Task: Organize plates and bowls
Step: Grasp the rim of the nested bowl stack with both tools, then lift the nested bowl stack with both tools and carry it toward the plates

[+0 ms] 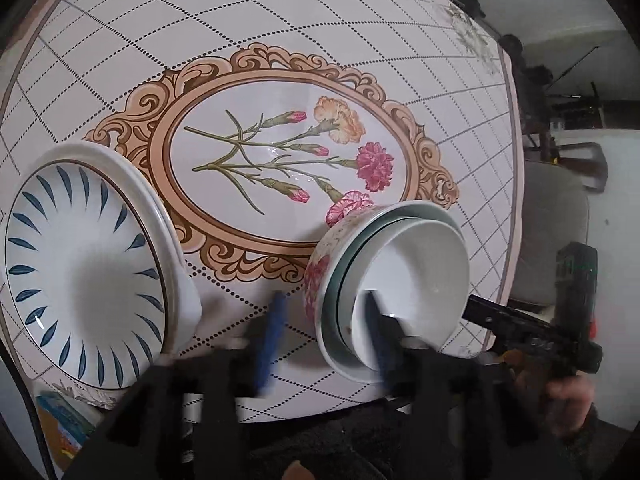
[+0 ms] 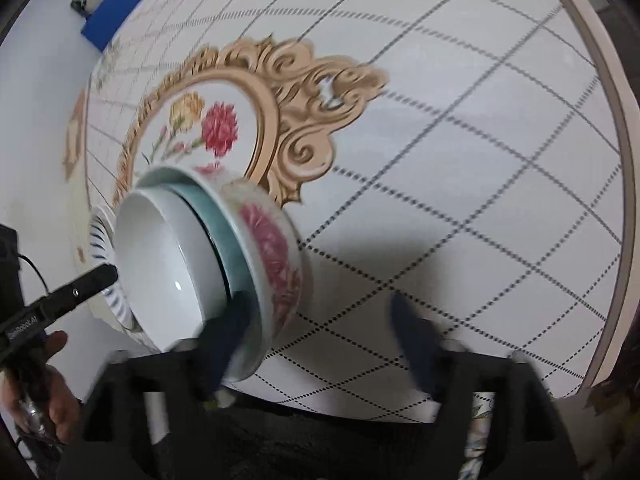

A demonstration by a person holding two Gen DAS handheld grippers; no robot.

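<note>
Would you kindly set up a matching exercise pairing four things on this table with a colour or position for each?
Things:
1. plate
2. innermost bowl
3. middle bowl
4. outermost bowl

Descriptions:
A. pink flowers on its outer wall
B. plain white, nested on top
C. blue leaf strokes round the inside
D. teal, sandwiched between two others

Pairs: 1-C, 2-B, 3-D, 4-A

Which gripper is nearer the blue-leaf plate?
Left. The left gripper is just right of the blue-leaf plate; the right gripper sits at the far side of the bowl stack, farther off.
</note>
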